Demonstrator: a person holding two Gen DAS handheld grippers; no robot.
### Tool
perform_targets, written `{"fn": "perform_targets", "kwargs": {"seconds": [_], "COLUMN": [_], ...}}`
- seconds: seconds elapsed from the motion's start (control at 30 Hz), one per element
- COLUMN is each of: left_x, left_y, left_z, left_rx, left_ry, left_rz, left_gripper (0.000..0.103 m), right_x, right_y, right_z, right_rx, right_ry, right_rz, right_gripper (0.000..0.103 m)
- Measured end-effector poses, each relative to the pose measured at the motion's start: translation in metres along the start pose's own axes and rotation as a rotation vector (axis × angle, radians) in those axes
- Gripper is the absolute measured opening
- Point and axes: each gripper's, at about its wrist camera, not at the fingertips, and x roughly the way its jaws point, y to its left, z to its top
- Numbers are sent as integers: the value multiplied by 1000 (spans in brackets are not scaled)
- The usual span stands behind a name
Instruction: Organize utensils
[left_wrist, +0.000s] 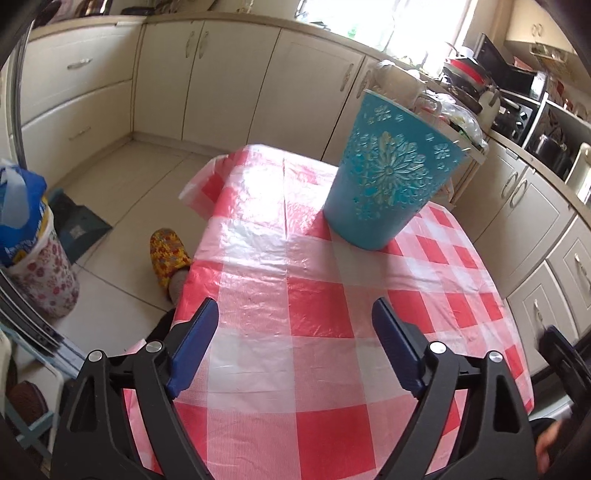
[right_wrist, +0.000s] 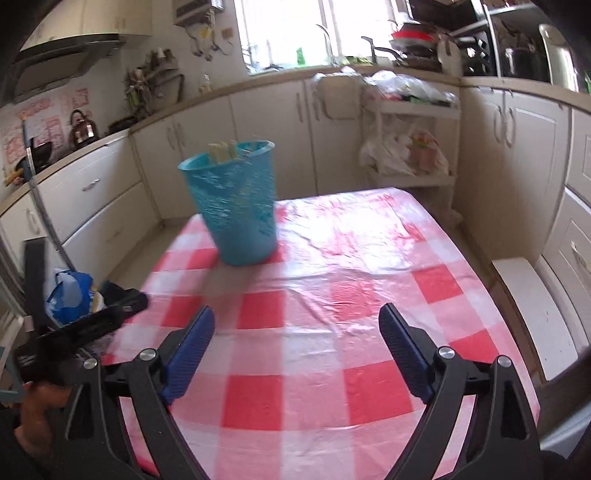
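Observation:
A turquoise plastic basket (left_wrist: 391, 173) with a raised flower pattern stands upright on the red-and-white checked tablecloth (left_wrist: 314, 332). In the right wrist view the basket (right_wrist: 236, 206) holds pale utensil handles (right_wrist: 223, 151) that stick up above its rim. My left gripper (left_wrist: 295, 314) is open and empty, held above the near part of the table, well short of the basket. My right gripper (right_wrist: 297, 317) is open and empty too, above the near table. The left gripper also shows at the left edge of the right wrist view (right_wrist: 92, 317).
Cream kitchen cabinets (left_wrist: 229, 74) run around the room. A white trolley (right_wrist: 410, 140) with plastic bags stands beyond the table's far edge. A white bench (right_wrist: 532, 314) lies to the table's right. A floral bin with a blue bag (left_wrist: 33, 258) and a slippered foot (left_wrist: 168, 254) are on the floor left.

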Motion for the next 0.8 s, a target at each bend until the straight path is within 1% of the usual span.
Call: {"fn": "perform_targets", "kwargs": {"seconds": [0.13, 0.27, 0.43, 0.57, 0.63, 0.7, 0.73, 0.8], "left_x": [-15, -35, -58, -81, -93, -106, -113, -128], "left_y": [-8, -17, -27, -34, -37, -38, -39, -40], "left_z": [4, 11, 16, 16, 15, 14, 12, 11], "left_rx": [60, 112, 143, 154, 154, 161, 166, 173], "left_ry": [-28, -72, -116, -133, -141, -148, -144, -116], "left_rz": [18, 41, 42, 40, 56, 70, 75, 108], "left_gripper": [83, 86, 88, 91, 94, 95, 95, 95], "right_x": [30, 29, 10, -9, -23, -42, -54, -77], "right_y": [-21, -29, -18, -10, -6, 1, 6, 16], "right_z": [4, 10, 6, 5, 4, 3, 3, 3], "right_rx": [21, 55, 29, 40, 52, 53, 49, 49], "right_ry": [53, 44, 25, 21, 17, 15, 13, 15], "right_rz": [-53, -49, -17, 10, 24, 38, 46, 70], "right_gripper": [87, 87, 87, 87, 88, 89, 90, 91]}}
